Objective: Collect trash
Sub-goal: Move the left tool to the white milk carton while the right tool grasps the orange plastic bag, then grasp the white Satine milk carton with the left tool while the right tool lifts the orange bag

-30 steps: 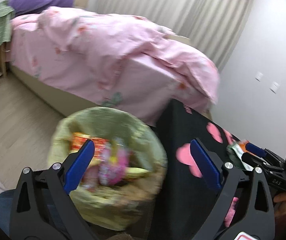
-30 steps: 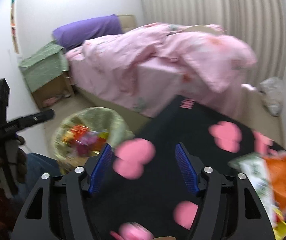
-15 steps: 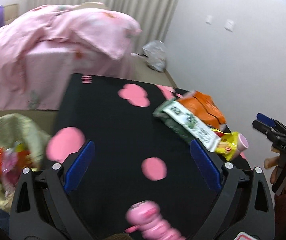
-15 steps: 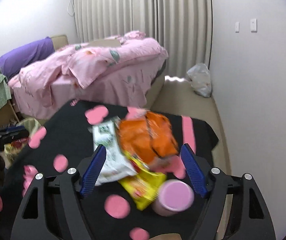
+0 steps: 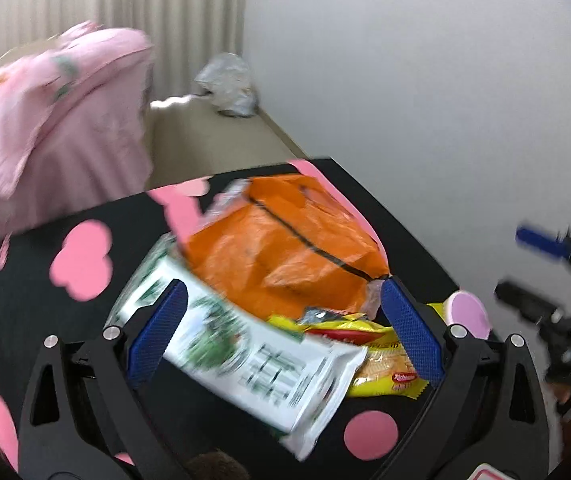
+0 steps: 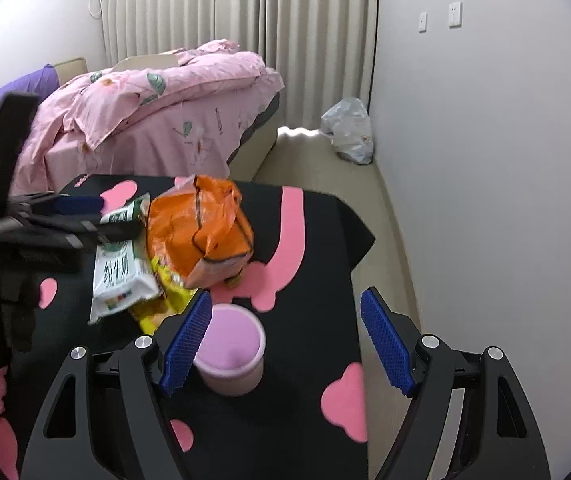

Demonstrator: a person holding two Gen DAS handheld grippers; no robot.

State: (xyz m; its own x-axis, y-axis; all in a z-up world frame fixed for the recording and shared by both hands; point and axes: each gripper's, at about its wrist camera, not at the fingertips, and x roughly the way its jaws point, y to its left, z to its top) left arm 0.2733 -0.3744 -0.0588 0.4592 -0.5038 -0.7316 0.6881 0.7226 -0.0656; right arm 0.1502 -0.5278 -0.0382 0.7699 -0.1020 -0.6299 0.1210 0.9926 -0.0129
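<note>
Bed [image 6: 157,120] with pink quilt fills the far left of the room, curtain [image 6: 245,20] behind it, grey plastic bag [image 6: 349,132] on the floor against the wall. Nearer, a tabletop [image 6: 325,240] under a black cloth with pink shapes carries the trash in one cluster: orange bag [image 5: 285,248] on top, white-and-green packet [image 5: 253,364] lying partly under it on its left, yellow wrapper [image 5: 381,360] beneath both, pink cup [image 6: 231,350] upright, just beside the wrapper. Left gripper [image 5: 285,336] is spread wide over the pile, packet and wrapper between its blue pads, gripping nothing. Right gripper [image 6: 285,344] is also wide apart, empty; the cup stands close against its left pad, contact unclear.
</note>
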